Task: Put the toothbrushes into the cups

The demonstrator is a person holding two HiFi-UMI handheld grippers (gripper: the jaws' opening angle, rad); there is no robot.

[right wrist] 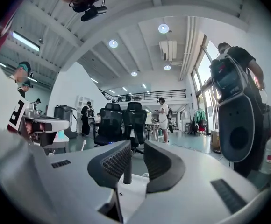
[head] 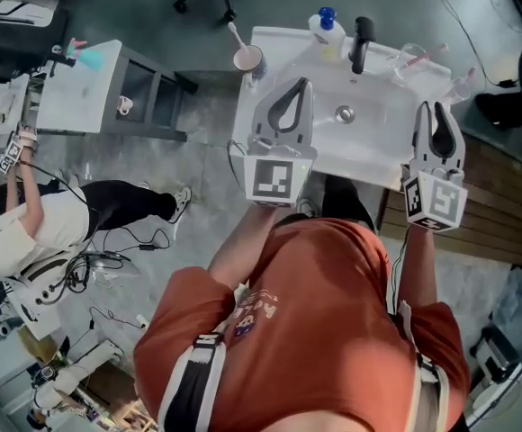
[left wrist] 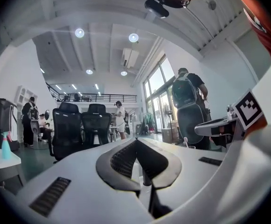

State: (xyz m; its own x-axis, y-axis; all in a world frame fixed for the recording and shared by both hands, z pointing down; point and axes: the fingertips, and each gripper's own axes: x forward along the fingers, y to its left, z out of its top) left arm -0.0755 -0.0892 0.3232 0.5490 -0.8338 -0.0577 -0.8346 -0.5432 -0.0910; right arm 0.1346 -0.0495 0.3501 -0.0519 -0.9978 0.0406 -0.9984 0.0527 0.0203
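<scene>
In the head view a white sink (head: 369,156) lies ahead of me. At its far left corner stands a brownish cup (head: 247,59) with a white toothbrush (head: 237,34) upright in it. A clear cup (head: 407,57) at the far right holds a pink toothbrush (head: 420,59). My left gripper (head: 301,85) hovers over the sink's left part, shut and empty; its tips meet in the left gripper view (left wrist: 135,141). My right gripper (head: 430,108) hangs over the sink's right edge, jaws a narrow gap apart (right wrist: 135,148), nothing between them.
A black faucet (head: 361,43) and a soap bottle (head: 327,32) with a blue cap stand on the sink's back rim. Another clear glass (head: 463,84) sits at the far right. A white table (head: 85,88) and a seated person (head: 27,228) are to the left.
</scene>
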